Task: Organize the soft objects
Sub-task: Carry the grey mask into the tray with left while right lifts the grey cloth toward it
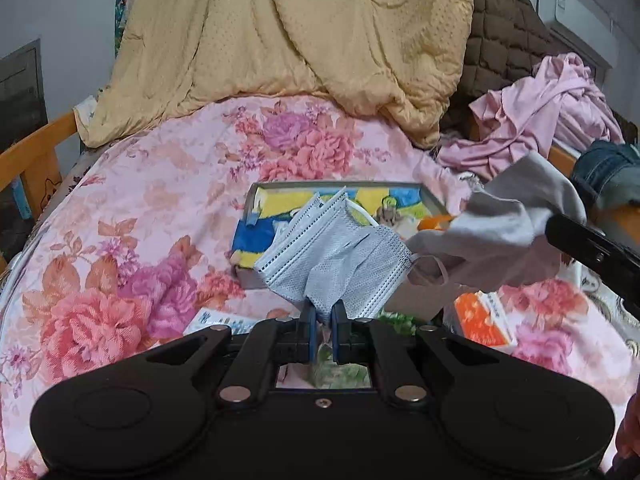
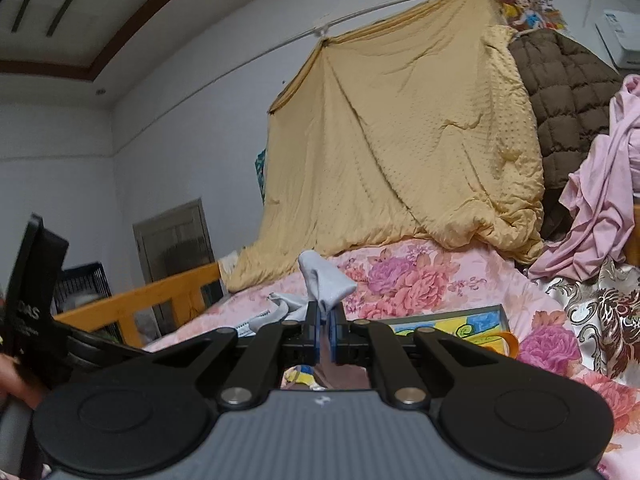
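The left gripper (image 1: 324,310) pinches a grey pleated paper face mask (image 1: 340,256) by one small fold, above the shallow grey cardboard tray with a yellow-and-blue picture (image 1: 256,200); it could slip out. The right gripper (image 2: 326,316) is clamped on a pale grey cloth sock (image 2: 324,280), hanging just right of the tray. An orange-and-white carton (image 1: 484,316) lies near the tray.

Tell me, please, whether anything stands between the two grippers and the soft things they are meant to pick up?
Nothing does. The left gripper is already shut on the grey face mask, lifted above the box on the floral bedspread. The right gripper is shut on the grey sock.
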A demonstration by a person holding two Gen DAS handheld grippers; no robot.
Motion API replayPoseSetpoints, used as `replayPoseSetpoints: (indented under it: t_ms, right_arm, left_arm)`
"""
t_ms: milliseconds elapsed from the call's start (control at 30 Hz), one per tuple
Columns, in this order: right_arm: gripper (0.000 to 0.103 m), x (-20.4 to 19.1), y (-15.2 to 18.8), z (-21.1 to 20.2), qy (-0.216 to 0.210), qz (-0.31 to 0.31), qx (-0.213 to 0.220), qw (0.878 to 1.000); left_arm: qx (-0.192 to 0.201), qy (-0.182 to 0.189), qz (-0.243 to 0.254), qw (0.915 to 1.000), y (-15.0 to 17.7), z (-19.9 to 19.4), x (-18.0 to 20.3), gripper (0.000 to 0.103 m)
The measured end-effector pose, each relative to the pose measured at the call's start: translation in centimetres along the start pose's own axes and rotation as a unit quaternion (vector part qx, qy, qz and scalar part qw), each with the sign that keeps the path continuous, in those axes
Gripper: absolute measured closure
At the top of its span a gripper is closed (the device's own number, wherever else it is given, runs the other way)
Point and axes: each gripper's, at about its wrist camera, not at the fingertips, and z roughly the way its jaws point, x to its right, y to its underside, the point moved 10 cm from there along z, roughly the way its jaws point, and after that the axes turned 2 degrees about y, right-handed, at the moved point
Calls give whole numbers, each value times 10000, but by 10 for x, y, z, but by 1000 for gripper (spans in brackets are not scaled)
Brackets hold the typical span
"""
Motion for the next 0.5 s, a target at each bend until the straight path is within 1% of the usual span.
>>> replayPoseSetpoints:
  t_ms: [233, 500]
  right_arm:
    - [98, 8, -10, -8, -71, 210, 87, 9997]
    - [98, 7, -18, -14, -24, 164, 251, 9995]
  left_arm:
    - [104, -5, -179, 9998, -3, -2, -8, 96]
    - [174, -72, -329, 9993, -4, -9, -25, 96]
